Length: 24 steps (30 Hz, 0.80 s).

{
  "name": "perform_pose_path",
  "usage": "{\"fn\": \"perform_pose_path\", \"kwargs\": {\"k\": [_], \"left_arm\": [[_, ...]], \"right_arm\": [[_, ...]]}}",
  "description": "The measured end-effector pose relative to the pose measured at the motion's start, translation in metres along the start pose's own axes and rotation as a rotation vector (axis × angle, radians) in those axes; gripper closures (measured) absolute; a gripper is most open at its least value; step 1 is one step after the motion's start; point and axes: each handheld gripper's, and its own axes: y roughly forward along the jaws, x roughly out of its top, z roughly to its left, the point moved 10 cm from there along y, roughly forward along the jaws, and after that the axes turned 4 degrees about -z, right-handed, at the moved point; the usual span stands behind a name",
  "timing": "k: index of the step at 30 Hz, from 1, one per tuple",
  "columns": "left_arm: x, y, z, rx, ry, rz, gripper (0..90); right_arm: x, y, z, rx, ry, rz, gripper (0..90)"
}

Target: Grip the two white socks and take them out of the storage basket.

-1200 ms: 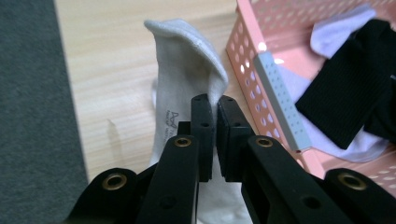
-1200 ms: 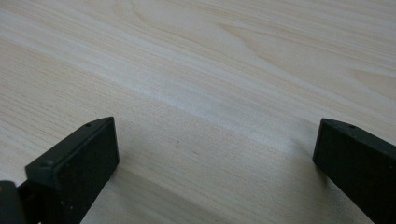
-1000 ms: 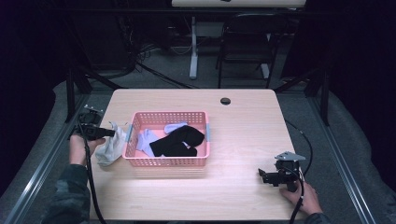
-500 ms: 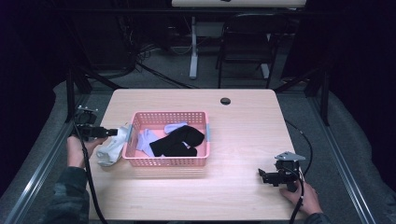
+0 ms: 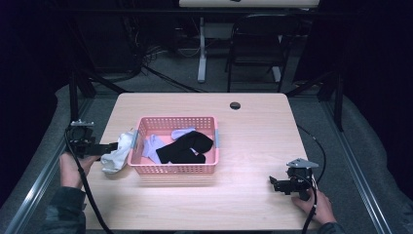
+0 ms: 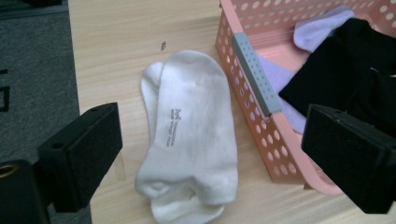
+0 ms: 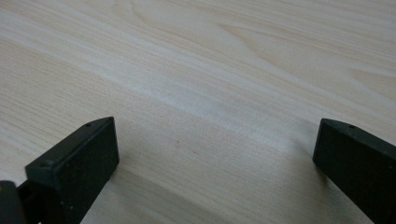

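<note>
Wooden bench [image 5: 253, 146] carrying pink basket [image 5: 178, 168] of socks; white sock pair [image 6: 194, 135] just outside its left wall. Left hand-held gripper [image 6: 210, 158], wide open and empty, should straddle both layers; right hand-held gripper [image 5: 275, 184] idles open.

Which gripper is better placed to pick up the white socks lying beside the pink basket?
Left. The left gripper sits open right at the white socks, while the right gripper rests far across the table, over bare wood.

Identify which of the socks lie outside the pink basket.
The white socks, a stacked pair flat on the table just left of the basket; the black and lavender ones lie inside it.
</note>
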Motion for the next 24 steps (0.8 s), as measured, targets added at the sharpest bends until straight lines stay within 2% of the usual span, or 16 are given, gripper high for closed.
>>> {"fn": "perform_pose_path", "kwargs": {"k": [5,7,16,19,22,24], "left_arm": [[-0.015,0.000,-0.003,0.002,0.006,0.003,0.2],[-0.022,0.002,-0.001,0.039,0.022,-0.002,0.2],[-0.046,0.011,-0.005,0.043,0.021,-0.048,0.0],[-0.055,0.017,-0.004,0.038,0.019,-0.026,0.0],[-0.064,0.022,-0.004,0.016,0.023,0.023,0.0],[-0.066,0.023,-0.002,0.024,0.015,0.024,0.0]], "right_arm": [[0.000,0.000,0.000,0.001,-0.004,0.004,0.0],[0.000,0.000,0.000,0.000,-0.004,0.004,0.0],[0.000,0.000,0.000,-0.001,-0.003,0.004,0.0],[0.000,0.000,0.000,0.000,-0.003,0.004,0.0],[0.000,0.000,0.000,0.000,-0.002,0.004,0.0],[0.000,0.000,0.000,0.000,-0.002,0.004,0.0]]}}
